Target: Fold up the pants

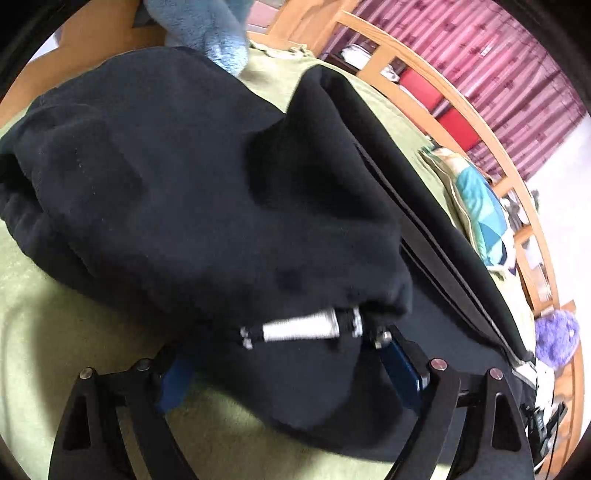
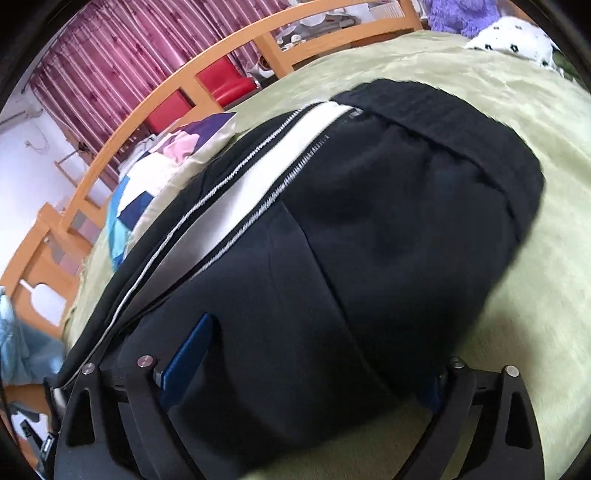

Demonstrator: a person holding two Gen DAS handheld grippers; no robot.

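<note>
The black pants lie bunched in a thick fold on the green bed cover. A drawstring with a silver metal tip sticks out of the near edge. My left gripper stands open low over that edge, with black cloth lying loosely between and over its blue fingers. In the right wrist view the pants show a white side stripe and the ribbed waistband at the far end. My right gripper is open too, the cloth spread between its wide jaws; its right finger is mostly hidden.
A wooden bed rail runs along the far side, with red seats and a pink curtain behind. A patchwork cushion lies by the rail. A purple plush and a blue fleece item sit at the bed's edges.
</note>
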